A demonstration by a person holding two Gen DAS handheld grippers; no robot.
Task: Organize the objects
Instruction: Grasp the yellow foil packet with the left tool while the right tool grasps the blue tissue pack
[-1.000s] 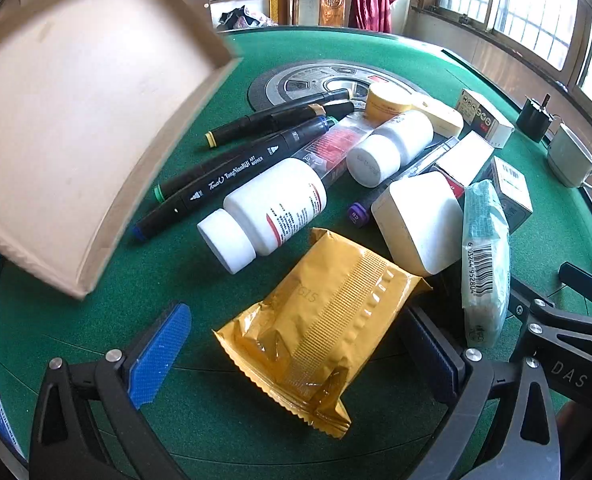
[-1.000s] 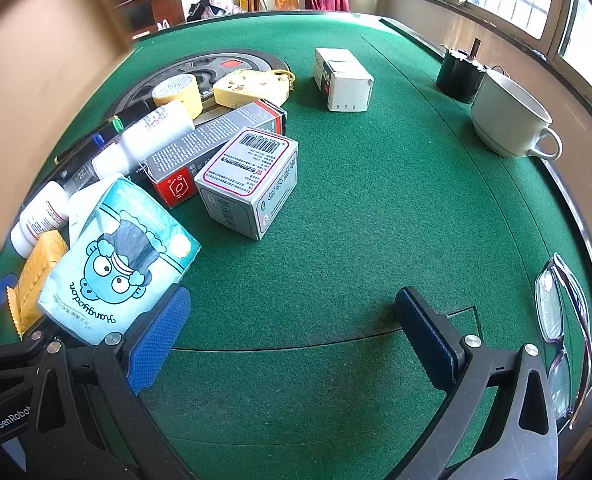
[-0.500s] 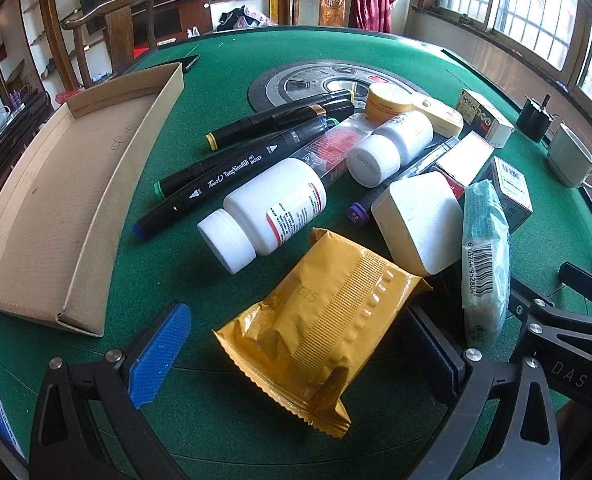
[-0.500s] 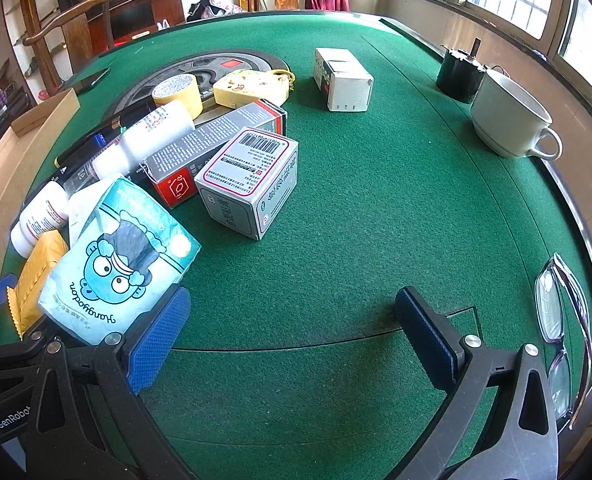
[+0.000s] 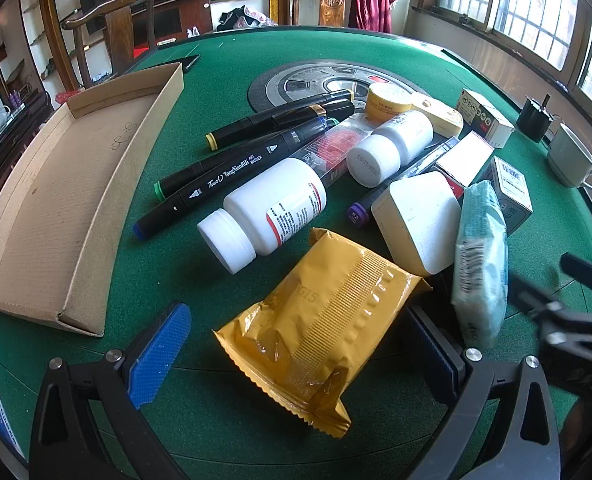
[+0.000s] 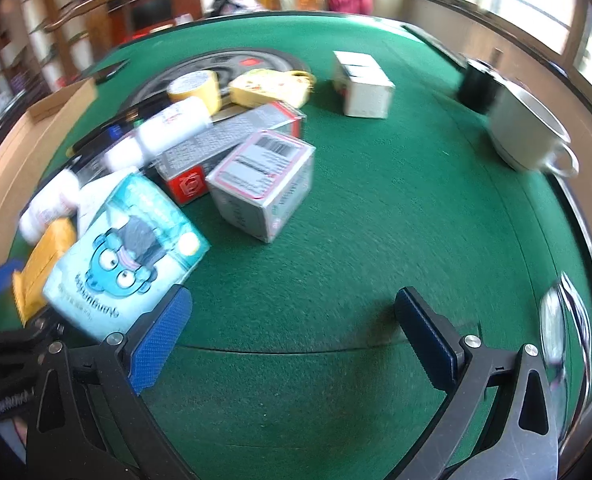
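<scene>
A pile of objects lies on the green table. In the left wrist view a yellow foil packet [image 5: 319, 320] lies between my open left gripper's [image 5: 296, 348] fingers. Behind it are a white pill bottle [image 5: 268, 212], a second white bottle [image 5: 391, 146], several black markers [image 5: 232, 180], a white box [image 5: 419, 220] and a blue tissue pack [image 5: 481, 256]. An empty cardboard tray [image 5: 60, 196] lies at the left. My right gripper [image 6: 296, 336] is open and empty over bare felt, with the tissue pack [image 6: 128, 256] at its left finger and a grey box [image 6: 264, 184] ahead.
A white cup [image 6: 531, 132] and a black object [image 6: 479, 84] stand at the right edge. Glasses [image 6: 563, 320] lie near the right rim. A white carton [image 6: 361, 84], yellow tape roll [image 6: 196, 88] and round centre plate [image 5: 311, 84] lie farther back. A wooden chair [image 5: 112, 32] stands beyond.
The cardboard tray came down from the air at the left and now lies flat on the table. The right wrist view has shifted and blurred; the right gripper is moving. The left gripper has not moved.
</scene>
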